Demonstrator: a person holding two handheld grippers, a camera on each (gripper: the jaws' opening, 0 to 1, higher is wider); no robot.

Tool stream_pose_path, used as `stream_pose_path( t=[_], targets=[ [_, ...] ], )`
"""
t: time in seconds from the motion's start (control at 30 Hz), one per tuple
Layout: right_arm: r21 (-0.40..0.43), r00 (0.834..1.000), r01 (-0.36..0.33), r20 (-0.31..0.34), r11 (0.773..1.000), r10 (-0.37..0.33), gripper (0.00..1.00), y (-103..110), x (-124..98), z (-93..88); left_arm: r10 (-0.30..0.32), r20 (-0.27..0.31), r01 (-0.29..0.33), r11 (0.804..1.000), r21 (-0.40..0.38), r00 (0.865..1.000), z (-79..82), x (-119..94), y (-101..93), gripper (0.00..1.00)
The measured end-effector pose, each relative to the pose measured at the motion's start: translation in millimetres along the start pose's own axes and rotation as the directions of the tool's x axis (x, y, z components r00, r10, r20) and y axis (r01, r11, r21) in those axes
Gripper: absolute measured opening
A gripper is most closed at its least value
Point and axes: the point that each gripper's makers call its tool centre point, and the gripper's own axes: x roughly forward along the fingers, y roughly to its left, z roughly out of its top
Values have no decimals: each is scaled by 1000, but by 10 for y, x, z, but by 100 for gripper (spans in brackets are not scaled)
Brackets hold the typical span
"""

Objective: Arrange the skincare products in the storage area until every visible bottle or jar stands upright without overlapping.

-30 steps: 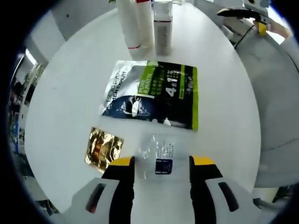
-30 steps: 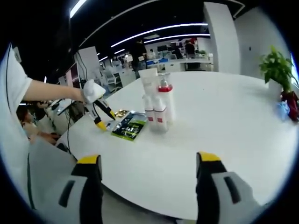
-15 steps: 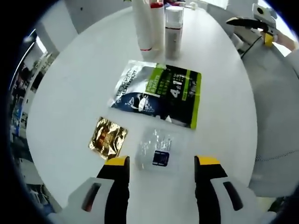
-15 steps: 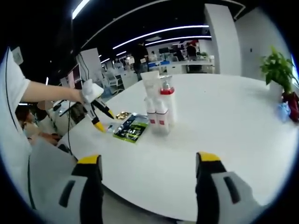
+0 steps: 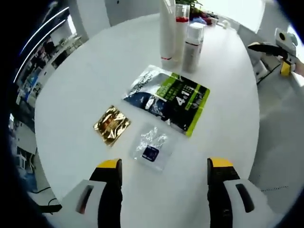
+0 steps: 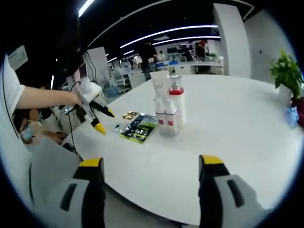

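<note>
My left tongs [image 5: 162, 171] hang released above the clear sachet [image 5: 151, 148] on the desk [image 5: 71, 95]; my right tongs [image 6: 151, 166] are released too, well short of the upright bottles [image 6: 168, 109].

On the white table [image 5: 71, 95], the dark and green sachet [image 5: 167, 97] shows a large "4" followed by a smaller "1" on its green part; white lettering along its dark left end is too small to read, as are the labels elsewhere
</note>
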Motion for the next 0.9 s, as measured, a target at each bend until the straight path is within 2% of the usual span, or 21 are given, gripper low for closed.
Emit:
stream_pose_path(
  t=[0.13, 0.23, 0.3, 0.47, 0.67, 0.8, 0.9],
  targets=[
    [-2, 1000, -13, -4, 1000, 13, 82, 24, 0, -10, 29, 35, -27, 998, -59, 999, -45, -79, -65, 75],
    [-6, 1000, -19, -6, 1000, 19, 81, 41, -3, -14, 63, 100, -49, 989, -142, 993, -16, -120, -111, 79],
    [-10, 1000, -21, -5, 1000, 21, 81, 49, -5, -15, 77, 105, -57, 981, -187, 991, -55, -143, -158, 82],
    [-17, 1000, -30, -7, 999, 30, 81, 65, -2, -20, 108, 128, -76, 970, -233, 986, -101, -153, -266, 87],
    [-14, 1000, -28, -3, 1000, 28, 81, 65, -5, -14, 150, 178, -86, 942, -325, 972, -98, -195, -480, 90],
    [-12, 1000, -23, 1, 1000, 23, 81, 56, -9, -6, 211, 225, -106, 909, -404, 951, -77, -277, -566, 91],
    [-16, 1000, -24, -3, 1000, 24, 81, 57, -4, -11, 238, 235, -116, 891, -440, 942, -93, -337, -613, 91]
  ],
)
